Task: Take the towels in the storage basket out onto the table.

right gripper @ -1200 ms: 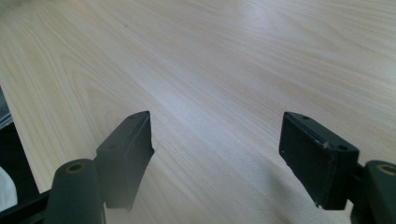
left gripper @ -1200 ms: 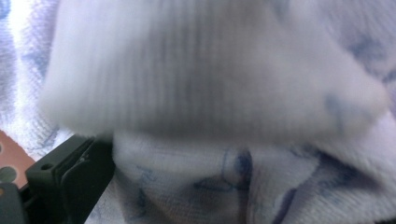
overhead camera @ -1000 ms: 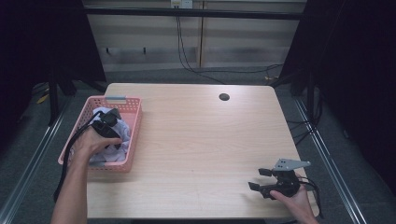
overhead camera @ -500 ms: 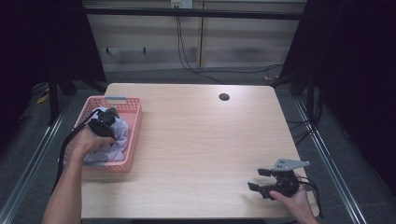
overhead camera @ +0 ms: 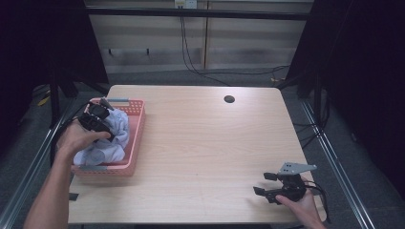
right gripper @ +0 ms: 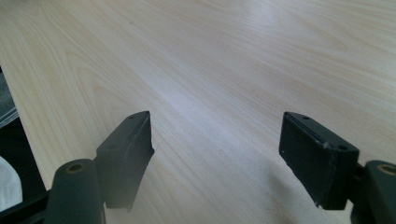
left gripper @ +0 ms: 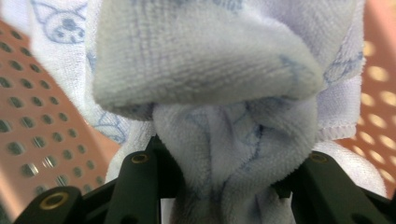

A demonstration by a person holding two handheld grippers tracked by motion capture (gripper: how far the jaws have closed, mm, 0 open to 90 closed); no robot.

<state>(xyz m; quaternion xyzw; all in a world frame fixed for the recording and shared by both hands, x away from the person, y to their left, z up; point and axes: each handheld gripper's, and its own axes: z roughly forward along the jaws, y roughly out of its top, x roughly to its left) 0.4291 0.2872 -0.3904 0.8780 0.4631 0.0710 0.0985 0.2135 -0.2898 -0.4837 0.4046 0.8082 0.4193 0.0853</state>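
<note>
High view shows the left gripper (overhead camera: 98, 121) over the pink basket (overhead camera: 136, 143), jaws just closed on a bunched towel (left gripper: 219, 140), probably to lift it out. Right gripper (overhead camera: 270, 191) rests far from the basket, jaws open, holding nothing.

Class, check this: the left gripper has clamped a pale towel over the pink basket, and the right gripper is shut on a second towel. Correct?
Not quite. The right gripper is open, with bare table between its jaws, as the right gripper view shows. The left gripper does clamp the towel over the pink basket.

Left hand-held gripper (overhead camera: 106, 125) closed on the towel (overhead camera: 117, 129) — lifted, towel bunched higher over the basket (overhead camera: 136, 138)
</note>
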